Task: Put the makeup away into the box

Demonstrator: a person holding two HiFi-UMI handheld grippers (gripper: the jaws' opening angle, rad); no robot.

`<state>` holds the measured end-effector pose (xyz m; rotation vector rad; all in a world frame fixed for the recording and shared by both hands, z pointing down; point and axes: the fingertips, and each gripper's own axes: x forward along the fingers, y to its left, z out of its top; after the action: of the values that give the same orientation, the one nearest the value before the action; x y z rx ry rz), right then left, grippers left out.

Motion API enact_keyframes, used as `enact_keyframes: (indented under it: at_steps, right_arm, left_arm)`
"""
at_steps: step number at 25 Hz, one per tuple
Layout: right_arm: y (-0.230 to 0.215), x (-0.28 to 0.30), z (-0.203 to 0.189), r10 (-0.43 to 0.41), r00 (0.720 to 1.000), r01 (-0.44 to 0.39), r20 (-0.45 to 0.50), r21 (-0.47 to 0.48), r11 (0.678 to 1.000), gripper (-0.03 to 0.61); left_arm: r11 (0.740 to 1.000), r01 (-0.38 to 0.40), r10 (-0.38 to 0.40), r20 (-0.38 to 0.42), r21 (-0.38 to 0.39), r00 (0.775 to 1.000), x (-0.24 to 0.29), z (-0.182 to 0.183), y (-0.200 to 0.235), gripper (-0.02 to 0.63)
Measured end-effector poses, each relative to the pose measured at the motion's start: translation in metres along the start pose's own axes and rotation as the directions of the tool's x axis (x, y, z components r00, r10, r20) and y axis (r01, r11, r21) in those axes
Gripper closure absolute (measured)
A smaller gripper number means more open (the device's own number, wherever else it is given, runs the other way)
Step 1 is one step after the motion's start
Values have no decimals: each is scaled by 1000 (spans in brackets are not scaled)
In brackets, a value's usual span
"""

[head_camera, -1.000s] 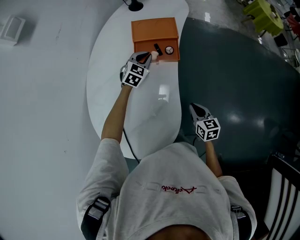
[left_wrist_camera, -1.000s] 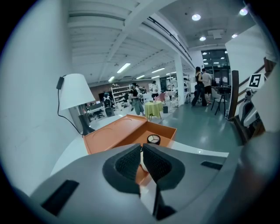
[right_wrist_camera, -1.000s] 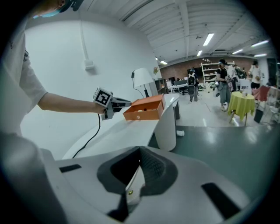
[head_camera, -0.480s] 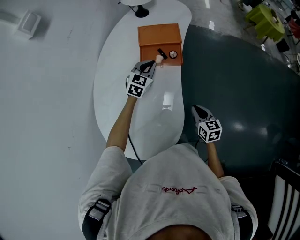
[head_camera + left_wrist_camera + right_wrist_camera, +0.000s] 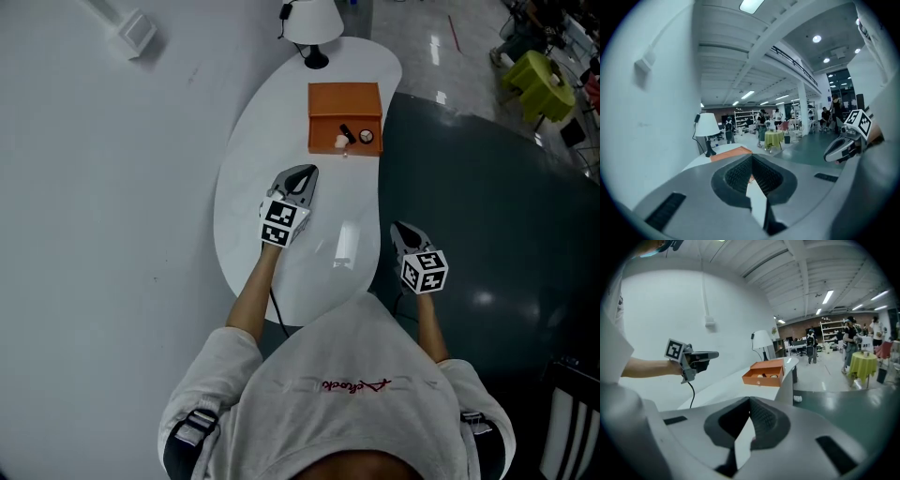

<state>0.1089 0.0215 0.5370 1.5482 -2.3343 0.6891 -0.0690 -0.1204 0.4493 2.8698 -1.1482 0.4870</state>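
Head view: makeup (image 5: 349, 134) in box (image 5: 344, 98), well beyond left gripper (image 5: 303, 174).

Bright, even indoor light filled the head view; the white table (image 5: 248, 206) carried a glare patch towards its near end, and the dark glossy floor (image 5: 487, 187) gave back dull smears of ceiling light; shadows were faint and soft-edged. Both gripper views were fisheye, bowed at the edges and black in the corners, with a cool bluish cast; the ceiling panel (image 5: 751, 4) and the strip light (image 5: 828, 297) burned out to white; the left gripper (image 5: 751, 159) and the right gripper (image 5: 750, 401) loomed soft and unfocused in the foreground; the far hall looked hazy.
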Motion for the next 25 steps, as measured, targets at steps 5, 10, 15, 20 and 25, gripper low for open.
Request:
enact_keyframes:
  at_steps: [5,10,15,20,25]
  right_arm:
    - [28,-11,20,17,998,-15,68,-24,1000,558]
    - [60,-22,27,31,994,-26,106,-53,998,558]
    - [91,-40,25,26,990,-14,140,-82,997,558]
    - [122,-55,16,16,987,0,160,-104,995,558]
    - [138,-69,13,-4,984,25,177,-116,993,558]
  left_arm:
    - [1000,-22,22,10,-22,1000,-58,-8,-29,604]
    - [997,-45,47,35,-59,998,-108,-13,-52,604]
    - [993,-60,67,66,-102,996,-153,-18,-69,604]
    - [993,-56,65,83,-102,994,-185,-25,-76,604]
    - [993,-53,63,96,-102,993,-205,-30,-80,604]
